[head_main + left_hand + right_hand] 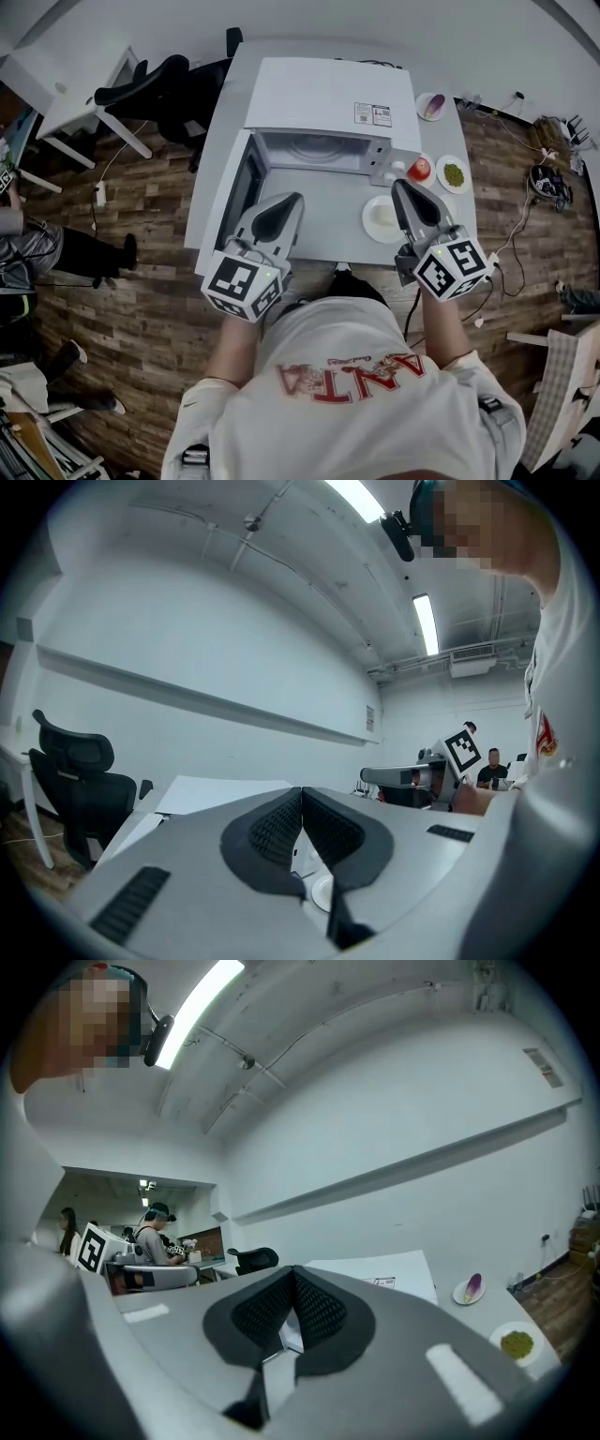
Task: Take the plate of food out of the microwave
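Though open, microwave (pixel 323 103) on tbl (pixel 330 230), wood flr (pixel 141 319).

**Cool, even light with heavy fisheye bend**

Ceiling light strips (pixel 425 622) glare white in both gripper views and wash the pale walls (pixel 187 639) evenly. In the head view the white worktop (pixel 319 234) is bright, the wooden floor (pixel 141 319) dimmer, shadows soft. All three pictures bow hard toward dark, rounded corners. The left tool (pixel 302 791) and right tool (pixel 293 1271) look slightly soft close to their lenses
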Motion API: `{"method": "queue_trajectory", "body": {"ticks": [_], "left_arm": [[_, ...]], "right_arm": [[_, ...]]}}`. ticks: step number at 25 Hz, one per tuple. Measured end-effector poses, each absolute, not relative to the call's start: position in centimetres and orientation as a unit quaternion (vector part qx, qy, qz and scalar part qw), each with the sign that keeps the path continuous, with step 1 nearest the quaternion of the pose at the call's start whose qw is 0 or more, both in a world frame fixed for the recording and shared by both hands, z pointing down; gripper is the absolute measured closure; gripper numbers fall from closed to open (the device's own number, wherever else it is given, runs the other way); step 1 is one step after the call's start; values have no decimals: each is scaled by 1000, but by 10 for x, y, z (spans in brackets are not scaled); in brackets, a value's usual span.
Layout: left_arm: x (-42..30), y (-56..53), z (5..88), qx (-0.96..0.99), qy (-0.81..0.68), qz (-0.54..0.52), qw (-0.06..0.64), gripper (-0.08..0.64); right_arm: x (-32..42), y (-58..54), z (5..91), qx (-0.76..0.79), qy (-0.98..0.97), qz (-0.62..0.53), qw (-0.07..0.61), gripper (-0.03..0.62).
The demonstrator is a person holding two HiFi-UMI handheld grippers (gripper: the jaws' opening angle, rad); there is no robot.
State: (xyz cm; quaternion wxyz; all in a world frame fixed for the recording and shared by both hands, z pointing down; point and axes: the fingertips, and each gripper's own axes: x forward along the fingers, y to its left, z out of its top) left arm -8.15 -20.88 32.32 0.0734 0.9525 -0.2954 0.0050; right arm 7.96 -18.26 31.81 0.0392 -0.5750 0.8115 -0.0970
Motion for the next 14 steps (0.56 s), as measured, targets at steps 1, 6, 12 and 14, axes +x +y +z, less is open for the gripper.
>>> {"method": "queue_trajectory", "body": {"ticks": [1,6,12,14], "left_arm": [[-81,-208,324,953,-295,6,74,551],[-81,-208,325,953,-294,6,75,551],[-77,-209,328,953,-291,8,78,551],[-77,-209,328,953,-291,9,78,551]], "right_arm": [[79,-183,318,-574,812,-97,38,591],[77,-183,317,-574,812,-95,40,591],[75,-184,315,-570,816,-92,37,591],[77,-184,315,-572,815,-90,37,591]]}}
